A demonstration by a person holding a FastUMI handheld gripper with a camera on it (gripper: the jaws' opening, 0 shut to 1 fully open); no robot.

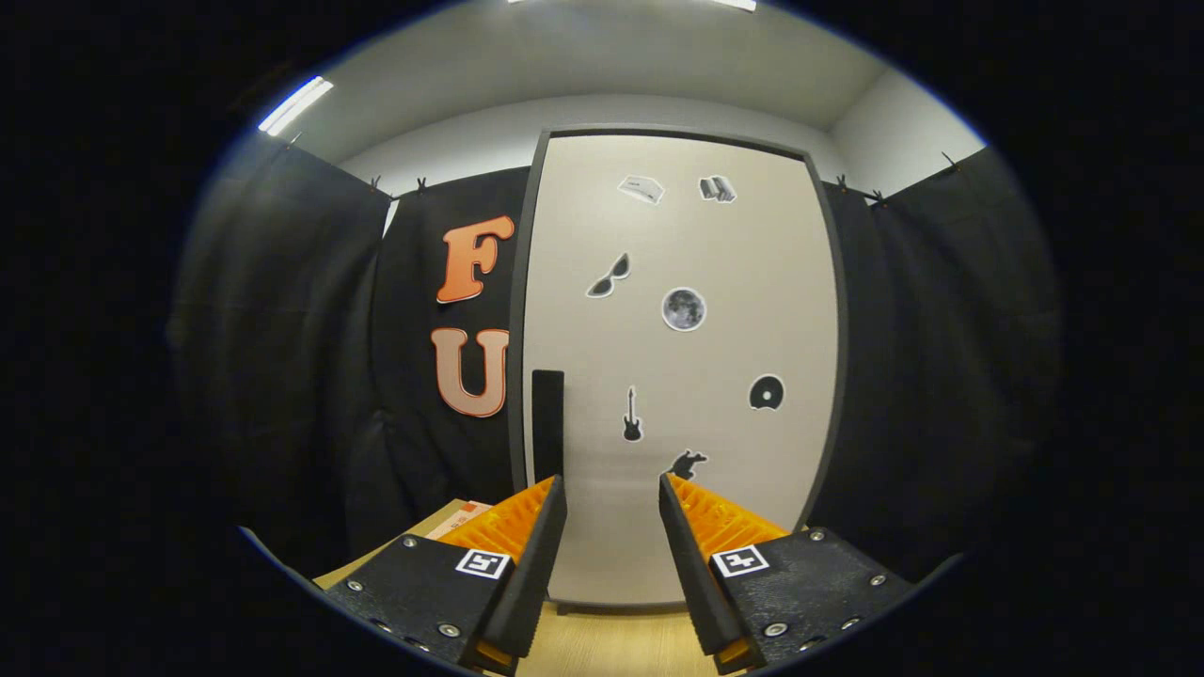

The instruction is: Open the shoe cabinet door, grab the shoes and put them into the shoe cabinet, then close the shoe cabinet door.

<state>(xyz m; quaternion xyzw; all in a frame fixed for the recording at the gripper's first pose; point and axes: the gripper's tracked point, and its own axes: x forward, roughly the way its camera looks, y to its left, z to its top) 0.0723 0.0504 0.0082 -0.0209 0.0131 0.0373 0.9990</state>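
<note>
The shoe cabinet stands straight ahead with its pale door [682, 376] shut inside a dark frame. Several small stickers dot the door. A dark vertical handle [547, 423] sits at the door's left edge, just above my left fingertip. My gripper [611, 489] faces the door's lower part, open, with nothing between its fingers. The door's lower edge shows between the fingers.
A cardboard box [458, 519] lies left of the cabinet, half hidden behind my left finger. Light wooden flooring [611, 644] runs below the cabinet. Black cloth walls close in on both sides of the cabinet.
</note>
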